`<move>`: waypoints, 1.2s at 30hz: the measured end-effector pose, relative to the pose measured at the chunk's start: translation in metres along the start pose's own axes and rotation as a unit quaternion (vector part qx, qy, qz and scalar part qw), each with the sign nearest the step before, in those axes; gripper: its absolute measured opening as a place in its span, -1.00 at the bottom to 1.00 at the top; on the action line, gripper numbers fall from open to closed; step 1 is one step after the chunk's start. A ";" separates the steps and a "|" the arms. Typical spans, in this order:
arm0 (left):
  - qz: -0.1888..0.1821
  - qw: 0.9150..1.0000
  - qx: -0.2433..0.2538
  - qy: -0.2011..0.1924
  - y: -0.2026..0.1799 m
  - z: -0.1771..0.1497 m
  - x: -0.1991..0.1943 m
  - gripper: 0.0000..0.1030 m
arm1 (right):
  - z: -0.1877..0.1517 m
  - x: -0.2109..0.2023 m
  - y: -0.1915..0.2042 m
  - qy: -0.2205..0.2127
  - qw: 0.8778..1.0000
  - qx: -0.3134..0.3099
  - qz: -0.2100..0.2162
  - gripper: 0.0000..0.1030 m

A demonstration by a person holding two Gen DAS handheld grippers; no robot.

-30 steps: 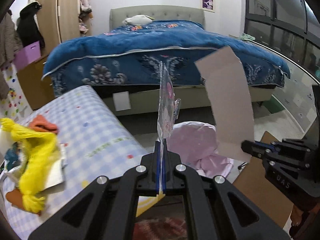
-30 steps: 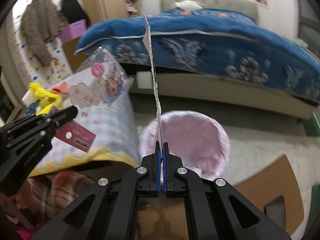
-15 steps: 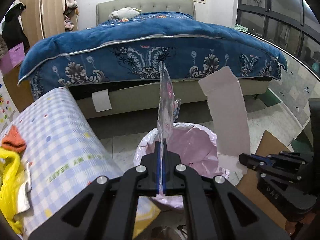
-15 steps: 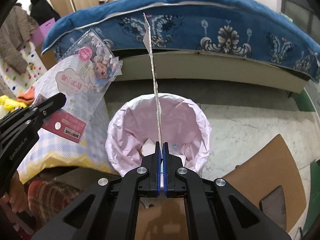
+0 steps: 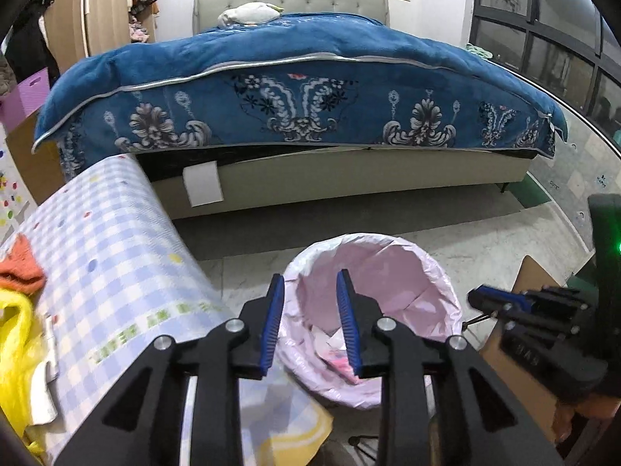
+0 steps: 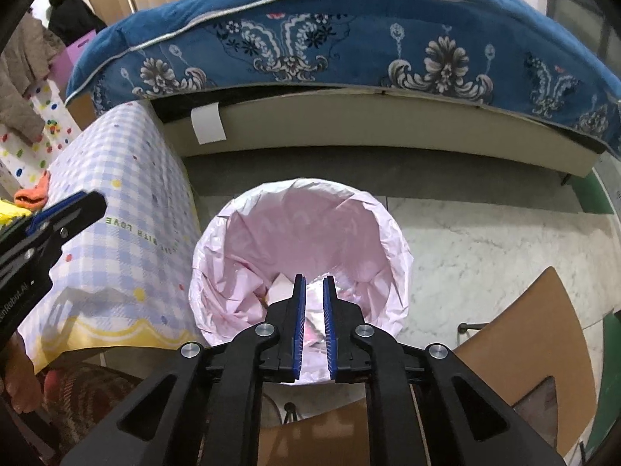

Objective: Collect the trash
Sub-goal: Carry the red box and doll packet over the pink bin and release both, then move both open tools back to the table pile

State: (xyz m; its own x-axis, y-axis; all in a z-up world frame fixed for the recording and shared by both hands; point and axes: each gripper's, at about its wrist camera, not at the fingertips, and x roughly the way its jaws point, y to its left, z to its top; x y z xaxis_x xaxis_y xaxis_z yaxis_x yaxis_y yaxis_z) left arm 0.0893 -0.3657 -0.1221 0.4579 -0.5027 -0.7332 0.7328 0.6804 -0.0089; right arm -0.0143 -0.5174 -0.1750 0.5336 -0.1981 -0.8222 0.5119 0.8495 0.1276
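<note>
— What's nearest?

— The left tool (image 5: 309,277) and right tool (image 6: 313,280), both above the pink-lined bin (image 6: 401,256), jaws opening, nothing between them. Crumpled trash (image 5: 333,353) lies at the bin's bottom.

— Around it?

— The worktop (image 5: 116,256) with its checked cloth stands just beside the bin on the left, bearing a yellow yarn bundle (image 5: 15,334) and an orange cloth (image 5: 19,268). Brown cardboard (image 6: 535,341) lies on the right.

— Farther?

— Marble floor (image 6: 485,240), then the bed (image 5: 295,97) under a blue quilt.
</note>
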 end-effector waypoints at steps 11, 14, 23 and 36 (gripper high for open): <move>0.032 0.999 -0.033 -0.014 0.043 -0.034 -0.075 -0.49 | -0.010 -0.057 0.042 -0.045 0.998 -0.032 0.044 -0.80; 0.052 0.997 -0.048 -0.019 0.063 -0.046 -0.099 -0.49 | -0.010 -0.072 0.070 -0.058 0.994 -0.065 0.063 -0.80; 0.132 0.983 -0.127 -0.030 0.145 -0.091 -0.161 -0.37 | -0.014 -0.098 0.167 -0.075 0.977 -0.162 0.117 -0.76; 0.224 0.950 -0.213 -0.047 0.257 -0.135 -0.213 0.13 | -0.011 -0.107 0.279 -0.089 0.948 -0.260 0.160 -0.12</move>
State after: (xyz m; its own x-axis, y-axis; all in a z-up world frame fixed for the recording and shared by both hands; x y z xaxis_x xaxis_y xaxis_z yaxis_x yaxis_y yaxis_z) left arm 0.1120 -0.0121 -0.0595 0.7333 -0.1437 -0.6646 0.1929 0.9812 0.0008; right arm 0.0639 -0.2541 -0.0577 0.7340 0.0710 -0.6755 -0.0726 0.9970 0.0258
